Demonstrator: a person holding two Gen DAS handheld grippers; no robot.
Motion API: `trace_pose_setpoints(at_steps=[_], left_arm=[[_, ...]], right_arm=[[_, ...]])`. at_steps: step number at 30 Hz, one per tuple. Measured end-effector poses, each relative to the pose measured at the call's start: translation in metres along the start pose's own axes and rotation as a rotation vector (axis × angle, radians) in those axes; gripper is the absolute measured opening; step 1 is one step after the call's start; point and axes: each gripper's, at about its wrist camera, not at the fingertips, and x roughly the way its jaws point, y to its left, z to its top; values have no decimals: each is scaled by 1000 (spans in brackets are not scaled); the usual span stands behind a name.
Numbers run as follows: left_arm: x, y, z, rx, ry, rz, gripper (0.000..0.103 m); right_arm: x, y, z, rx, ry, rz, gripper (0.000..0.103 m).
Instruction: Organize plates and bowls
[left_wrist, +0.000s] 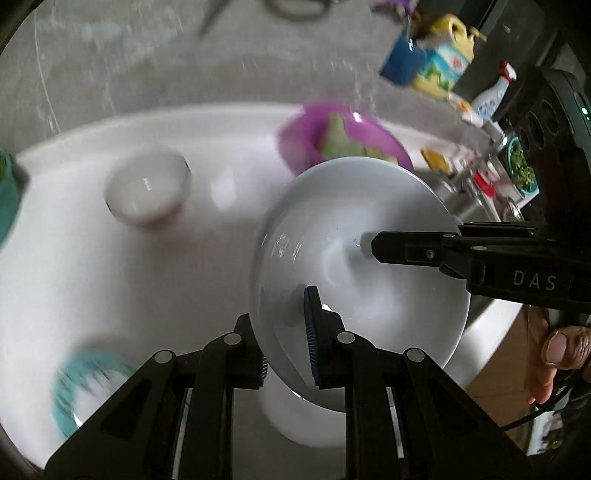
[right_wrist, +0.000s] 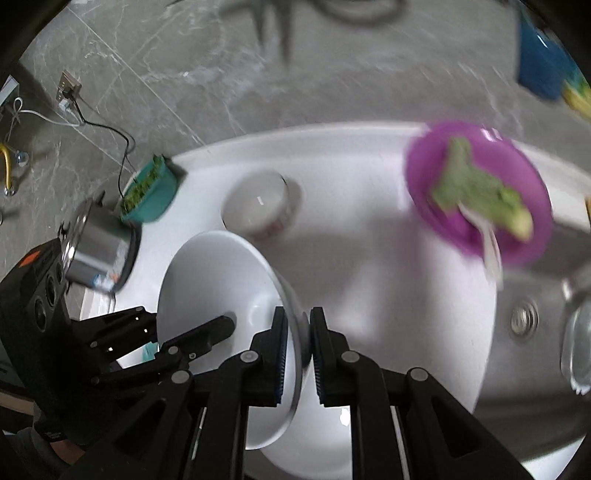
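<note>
Glossy white ceramic bowl held tilted above the white tabletop. Left gripper is clamped on its rim at 6 o'clock; right gripper is clamped on the rim opposite. Advice: keep both hands moving as one, level the bowl before lowering. Motion blur smears the purple plastic plate at 12 o'clock and the small white cup at 10; landing spot undetermined.

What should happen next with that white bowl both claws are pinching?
Probably carry it on and lower it onto a bare patch of the white counter. Both the left gripper and the right gripper clamp the white bowl's rim, and it hangs tilted in the air, clear of the small bowl.
</note>
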Motion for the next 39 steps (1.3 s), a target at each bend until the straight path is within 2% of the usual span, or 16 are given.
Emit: trace_pose_setpoints(at_steps=[7, 12, 21, 26, 31, 34, 36, 39], left_arm=[[40, -34, -67, -39, 100, 74, 16], [60, -33, -102, -63, 140, 107, 16], [88, -25, -119, -93, 163, 158, 18], [91, -25, -117, -93, 141, 198, 21], [92, -32, -119, -87, 119, 229, 27], [92, -39, -120, -67, 111, 227, 39], [92, -43, -121, -57, 102, 220, 50], [89, -46, -124, -64, 77, 205, 54]], right_arm=[[38, -34, -57, 16, 116, 26, 15], [61, -48, -73, 7, 170, 26, 15], [91, -50, -78, -46, 222, 6, 15], [96, -41, -77, -119, 207, -38, 14], [95, -33, -81, -190, 180, -85, 15], [93, -30, -85, -223, 152, -106, 16], [93, -28, -87, -232, 137, -109, 16], [92, -27, -91, -245, 118, -117, 17]])
